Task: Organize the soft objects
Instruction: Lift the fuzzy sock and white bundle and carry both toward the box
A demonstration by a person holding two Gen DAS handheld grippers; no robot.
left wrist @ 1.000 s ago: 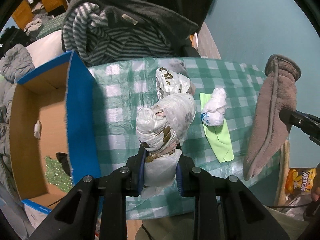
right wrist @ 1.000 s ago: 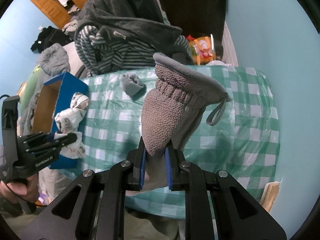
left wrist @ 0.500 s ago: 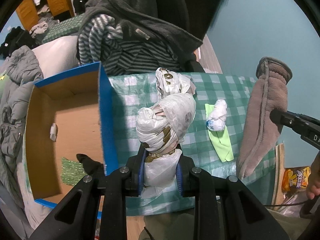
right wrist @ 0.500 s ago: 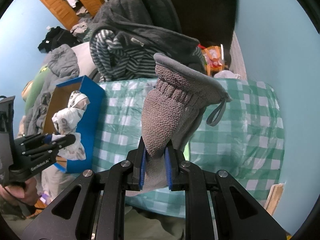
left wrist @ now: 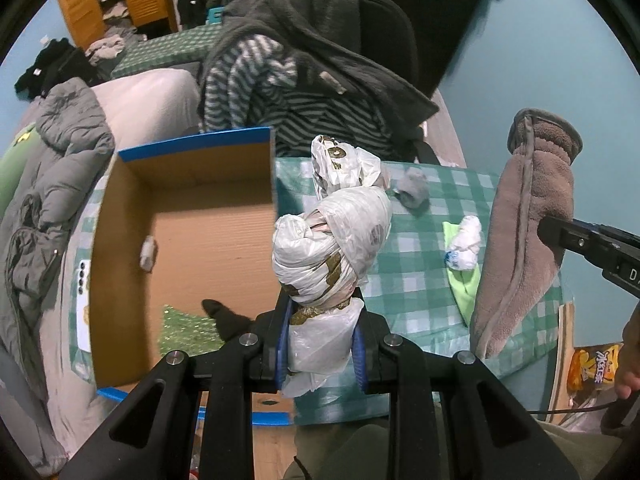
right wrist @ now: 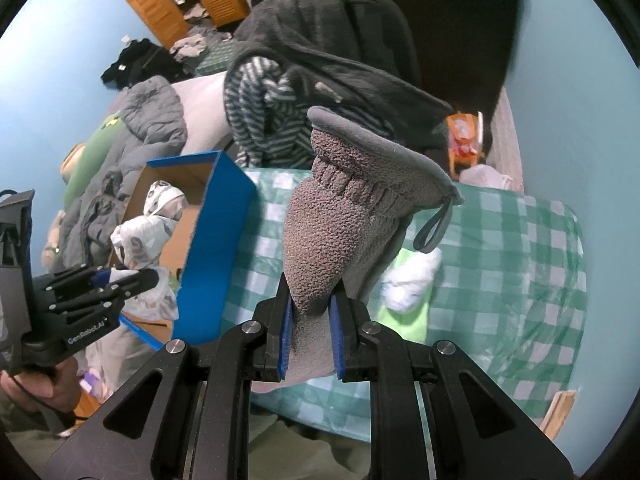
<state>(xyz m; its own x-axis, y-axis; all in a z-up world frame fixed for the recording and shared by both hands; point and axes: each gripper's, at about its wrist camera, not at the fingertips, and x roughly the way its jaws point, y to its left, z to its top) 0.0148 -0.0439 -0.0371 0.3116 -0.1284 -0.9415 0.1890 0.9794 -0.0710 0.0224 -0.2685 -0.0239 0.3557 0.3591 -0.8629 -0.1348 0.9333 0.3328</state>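
Observation:
My left gripper [left wrist: 320,340] is shut on a knotted white plastic bag bundle [left wrist: 332,240] and holds it in the air at the right wall of the blue cardboard box [left wrist: 192,148]. My right gripper [right wrist: 310,320] is shut on a grey fleece mitten [right wrist: 340,220], held above the green checked table [right wrist: 520,248]; the mitten also shows in the left wrist view [left wrist: 524,220]. In the right wrist view the left gripper [right wrist: 132,280] and its bag [right wrist: 140,236] hang over the box [right wrist: 216,248].
The box holds a green glittery piece [left wrist: 180,328], a dark sock [left wrist: 224,316] and a small white item [left wrist: 148,254]. On the table lie a grey sock ball [left wrist: 414,188], a white bag wad [left wrist: 464,244] and a green cloth [left wrist: 464,284]. A chair with striped clothes [left wrist: 288,92] stands behind.
My left gripper has moved left with the bag bundle, from over the table to the box's edge. My right gripper has kept hold of the mitten and lifted slightly.

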